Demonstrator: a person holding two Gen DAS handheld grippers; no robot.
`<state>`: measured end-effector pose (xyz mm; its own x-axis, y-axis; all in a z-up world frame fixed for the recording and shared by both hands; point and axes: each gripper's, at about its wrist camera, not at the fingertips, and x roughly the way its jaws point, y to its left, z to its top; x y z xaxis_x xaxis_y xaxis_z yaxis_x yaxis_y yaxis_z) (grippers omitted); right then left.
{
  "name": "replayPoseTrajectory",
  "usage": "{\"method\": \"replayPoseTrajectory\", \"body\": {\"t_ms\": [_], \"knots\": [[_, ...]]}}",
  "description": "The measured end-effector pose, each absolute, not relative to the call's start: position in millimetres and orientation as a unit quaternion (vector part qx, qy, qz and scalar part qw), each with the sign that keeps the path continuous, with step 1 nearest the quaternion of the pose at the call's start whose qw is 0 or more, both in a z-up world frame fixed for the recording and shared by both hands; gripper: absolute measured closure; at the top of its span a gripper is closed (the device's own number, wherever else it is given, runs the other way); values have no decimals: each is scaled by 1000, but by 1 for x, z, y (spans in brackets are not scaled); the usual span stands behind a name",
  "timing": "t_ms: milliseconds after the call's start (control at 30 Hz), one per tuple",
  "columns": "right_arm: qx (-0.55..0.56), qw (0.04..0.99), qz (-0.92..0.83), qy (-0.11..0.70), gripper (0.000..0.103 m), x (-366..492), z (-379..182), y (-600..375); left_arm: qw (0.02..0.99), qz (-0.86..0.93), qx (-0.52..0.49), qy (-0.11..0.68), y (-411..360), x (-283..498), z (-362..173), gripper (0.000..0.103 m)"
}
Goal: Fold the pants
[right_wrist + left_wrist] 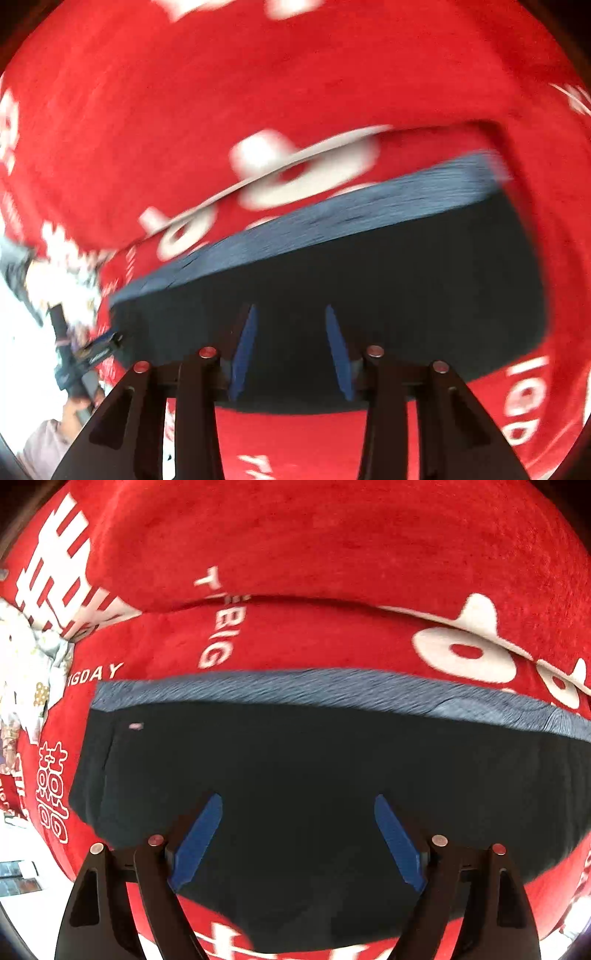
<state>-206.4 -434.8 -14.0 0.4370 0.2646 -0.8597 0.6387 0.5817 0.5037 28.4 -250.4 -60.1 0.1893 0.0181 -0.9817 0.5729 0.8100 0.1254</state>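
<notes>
step: pants (pixel 295 775) lay folded on red blanket (pixel 332 546) | left gripper (pixel 297 838) wide apart, empty | right gripper (pixel 291 350) partly apart, empty | next: probably grab an edge and fold again

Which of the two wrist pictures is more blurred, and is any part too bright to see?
Right wrist view: stronger motion blur, white prints on the red blanket are smeared, the pants waistband is streaked. Left wrist view: sharper, letters on the blanket are readable, only slight streaks. Both: fisheye bending at the edges, washed-out white at the lower left.
</notes>
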Motion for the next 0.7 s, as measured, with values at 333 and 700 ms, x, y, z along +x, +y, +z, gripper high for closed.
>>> {"method": "replayPoseTrajectory", "body": {"t_ms": [333, 700], "knots": [[323, 744, 51, 583, 59, 7, -8, -260, 738, -213, 200, 608, -123, 111, -59, 17], [167, 707, 208, 654, 55, 239, -63, -71, 748, -204, 144, 615, 6, 191, -89, 17]]}}
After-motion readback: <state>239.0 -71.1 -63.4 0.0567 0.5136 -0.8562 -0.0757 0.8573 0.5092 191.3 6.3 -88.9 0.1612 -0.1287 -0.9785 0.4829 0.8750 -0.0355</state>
